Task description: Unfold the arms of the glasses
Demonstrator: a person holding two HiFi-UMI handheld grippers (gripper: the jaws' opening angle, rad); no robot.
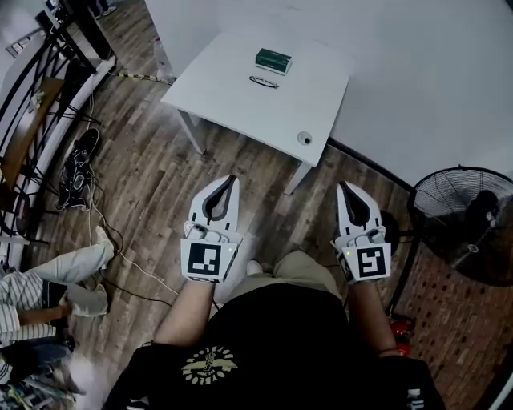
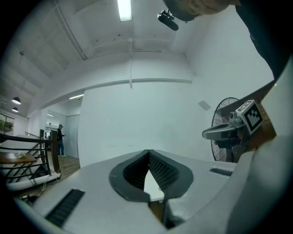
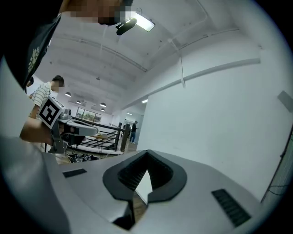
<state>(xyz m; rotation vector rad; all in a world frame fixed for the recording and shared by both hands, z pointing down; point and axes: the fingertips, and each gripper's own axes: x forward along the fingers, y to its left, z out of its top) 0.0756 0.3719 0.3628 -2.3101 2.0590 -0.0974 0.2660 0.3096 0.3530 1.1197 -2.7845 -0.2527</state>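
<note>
I hold the left gripper (image 1: 231, 181) and the right gripper (image 1: 343, 186) level above the wood floor (image 1: 152, 176), both with jaws pressed together on nothing, while the glasses (image 1: 264, 82) lie well ahead at 12 o'clock on the white table (image 1: 240, 112), just at 7 o'clock of a green box (image 1: 273, 60).

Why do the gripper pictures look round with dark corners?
Left gripper view: a wide lens curves the room and blacks out the corners; the ceiling light glares white. Right gripper view: same curving, another glaring lamp. Head view: evenly lit, straighter, but the glasses on the table look tiny.
</note>
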